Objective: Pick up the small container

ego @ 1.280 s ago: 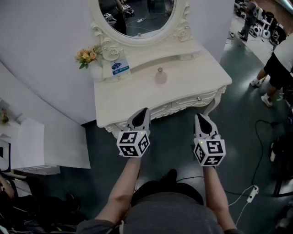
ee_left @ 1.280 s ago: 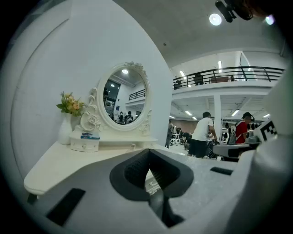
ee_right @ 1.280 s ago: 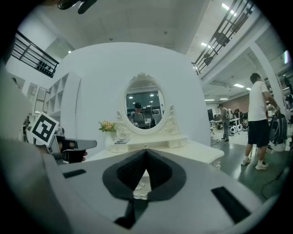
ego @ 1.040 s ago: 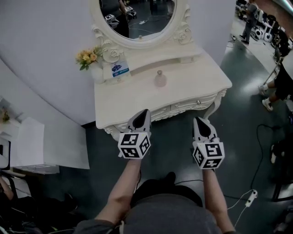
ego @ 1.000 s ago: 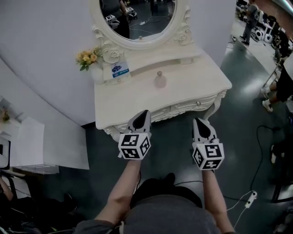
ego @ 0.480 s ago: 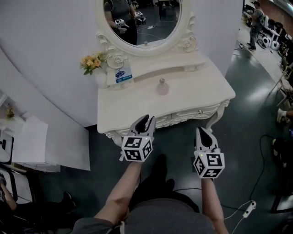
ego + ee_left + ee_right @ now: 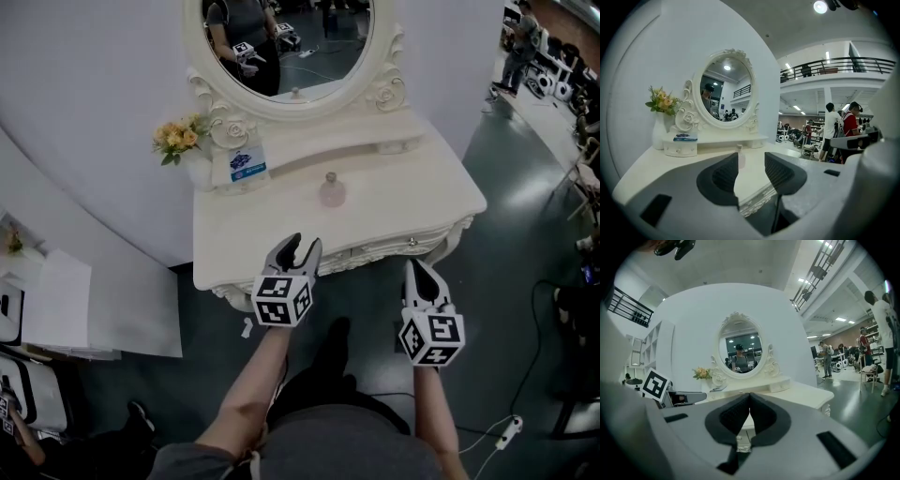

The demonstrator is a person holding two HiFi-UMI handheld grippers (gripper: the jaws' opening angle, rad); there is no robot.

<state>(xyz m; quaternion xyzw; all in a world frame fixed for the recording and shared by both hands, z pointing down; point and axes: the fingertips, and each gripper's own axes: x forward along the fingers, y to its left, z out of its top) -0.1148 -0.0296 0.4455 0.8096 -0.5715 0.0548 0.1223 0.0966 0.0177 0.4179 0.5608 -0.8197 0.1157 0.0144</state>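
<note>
The small container [image 7: 330, 190], a pale pink bottle with a round stopper, stands upright in the middle of the white dressing table [image 7: 272, 234]. My left gripper [image 7: 303, 246] hovers at the table's front edge, well short of the bottle; its jaws are opening with nothing between them. Through the left gripper view, the container [image 7: 740, 157] shows far off in the gap of the left gripper [image 7: 751, 161]. My right gripper [image 7: 419, 267] hangs shut over the floor, right of the drawers, with the right gripper [image 7: 749, 397] pads touching.
An oval mirror [image 7: 286, 42] rises behind the table. A vase of flowers [image 7: 183, 141] and a small drawer box with a blue card [image 7: 247, 161] stand at the back left. White boards [image 7: 94, 300] lie on the floor at left, a cable [image 7: 506, 431] at right.
The left jaws have gone from shut to spread apart. Both grippers have edged forward towards the table; the right jaws stay shut.
</note>
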